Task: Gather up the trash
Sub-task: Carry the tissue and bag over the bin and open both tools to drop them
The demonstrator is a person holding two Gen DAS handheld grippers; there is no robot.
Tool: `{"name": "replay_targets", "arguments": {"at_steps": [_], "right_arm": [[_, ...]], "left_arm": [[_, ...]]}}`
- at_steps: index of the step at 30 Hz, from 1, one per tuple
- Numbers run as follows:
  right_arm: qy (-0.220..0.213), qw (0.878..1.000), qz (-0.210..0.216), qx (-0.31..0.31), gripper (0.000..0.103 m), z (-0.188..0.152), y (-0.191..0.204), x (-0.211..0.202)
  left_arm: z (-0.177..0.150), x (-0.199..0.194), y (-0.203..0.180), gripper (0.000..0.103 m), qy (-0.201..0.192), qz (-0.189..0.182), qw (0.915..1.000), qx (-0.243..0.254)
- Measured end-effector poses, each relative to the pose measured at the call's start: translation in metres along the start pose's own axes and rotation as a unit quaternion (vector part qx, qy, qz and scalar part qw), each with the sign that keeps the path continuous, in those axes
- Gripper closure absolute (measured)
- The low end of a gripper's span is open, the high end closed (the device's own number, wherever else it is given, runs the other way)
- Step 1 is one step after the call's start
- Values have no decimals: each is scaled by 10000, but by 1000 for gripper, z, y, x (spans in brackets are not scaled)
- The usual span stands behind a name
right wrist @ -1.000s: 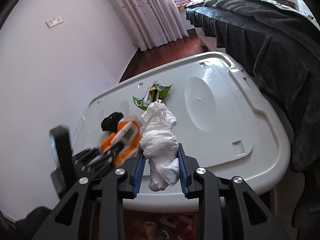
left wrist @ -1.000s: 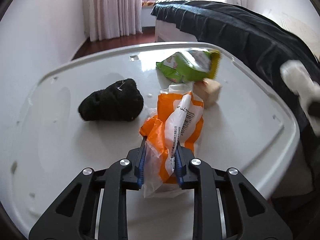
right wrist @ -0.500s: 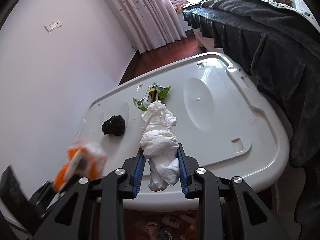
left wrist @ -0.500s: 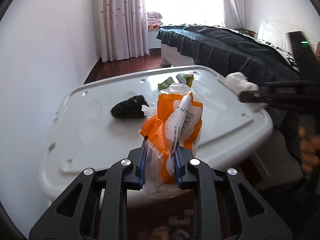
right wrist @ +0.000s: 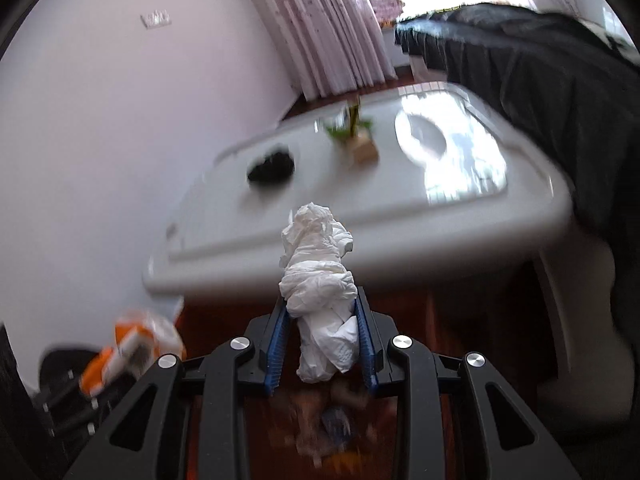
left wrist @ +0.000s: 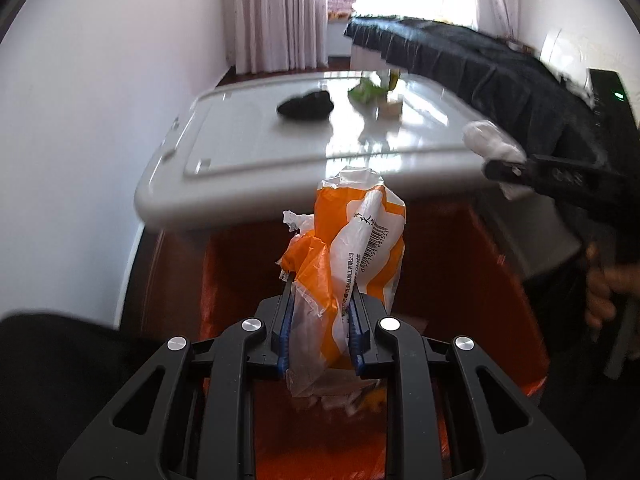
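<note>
My left gripper [left wrist: 319, 326] is shut on an orange and white plastic wrapper [left wrist: 352, 252], held over an orange-lined trash bin [left wrist: 500, 280] below the table edge. My right gripper [right wrist: 323, 332] is shut on a crumpled white tissue [right wrist: 320, 276], also held past the table's near edge above the bin's trash [right wrist: 332, 424]. The right gripper with the tissue [left wrist: 494, 146] shows at the right of the left wrist view. The wrapper [right wrist: 132, 344] shows blurred at the lower left of the right wrist view.
On the white table [left wrist: 256, 148] lie a black crumpled item [left wrist: 306, 105], a green wrapper [left wrist: 366, 90] and a small tan block [left wrist: 392, 109]. A dark-covered bed [left wrist: 500, 68] stands right. A white wall [left wrist: 80, 120] is left.
Both grippers have pulled back off the table and dropped lower, carrying the wrapper and the tissue to above the bin. The tan block now shows where the tissue lay.
</note>
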State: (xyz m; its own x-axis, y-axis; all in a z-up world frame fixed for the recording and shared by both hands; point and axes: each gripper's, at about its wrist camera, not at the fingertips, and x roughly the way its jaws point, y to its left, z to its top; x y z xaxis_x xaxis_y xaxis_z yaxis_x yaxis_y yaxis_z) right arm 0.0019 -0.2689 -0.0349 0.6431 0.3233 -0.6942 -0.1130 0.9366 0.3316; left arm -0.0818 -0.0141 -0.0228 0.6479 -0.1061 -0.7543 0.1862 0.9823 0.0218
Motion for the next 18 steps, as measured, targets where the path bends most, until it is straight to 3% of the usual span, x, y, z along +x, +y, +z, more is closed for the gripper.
{"name": "replay_targets", "arguments": {"at_steps": [8, 18], "right_arm": [[969, 9952, -90, 95, 72, -54, 0, 20], [1228, 9912, -250, -427, 71, -66, 20, 38]], "left_arm": [[-15, 20, 10, 82, 543, 26, 9984, -182], [-26, 32, 7, 81, 774, -103, 9969, -132]]}}
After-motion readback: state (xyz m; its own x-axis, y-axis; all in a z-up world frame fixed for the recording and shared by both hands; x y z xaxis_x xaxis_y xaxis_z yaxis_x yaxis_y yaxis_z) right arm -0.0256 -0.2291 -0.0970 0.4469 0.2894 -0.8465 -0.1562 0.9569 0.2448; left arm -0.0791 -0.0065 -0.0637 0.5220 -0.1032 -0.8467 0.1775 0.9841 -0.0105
